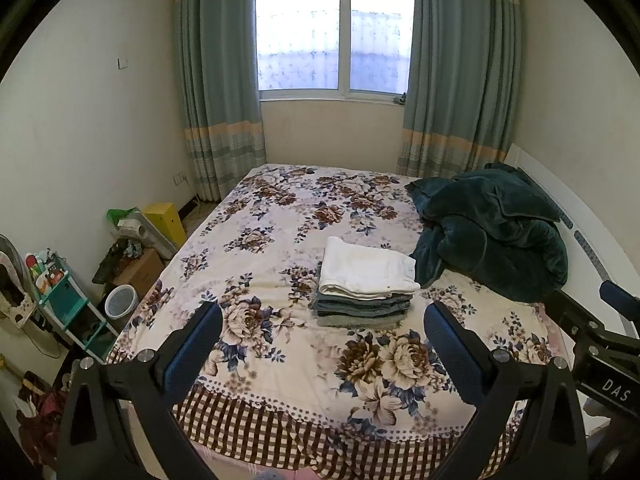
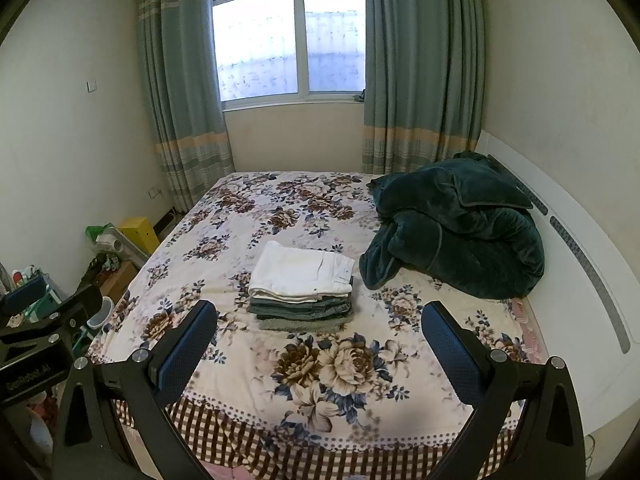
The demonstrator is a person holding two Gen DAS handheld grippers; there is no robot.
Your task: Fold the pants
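L gripper [image 1: 322, 322] & R gripper [image 2: 319, 320] agape

I see a bed [image 1: 280, 364] with a floral cover filling the room, a daylit window [image 1: 335, 36] behind it flanked by teal curtains [image 1: 218, 80], cream walls [image 1: 80, 140], and a white headboard [image 2: 576, 256] at right.

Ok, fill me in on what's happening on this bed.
Nobody is holding anything right now. The left gripper and right gripper both hang open over the near edge of the floral bedspread. A stack of folded pants, white pair on top, sits mid-bed beside a dark green blanket.
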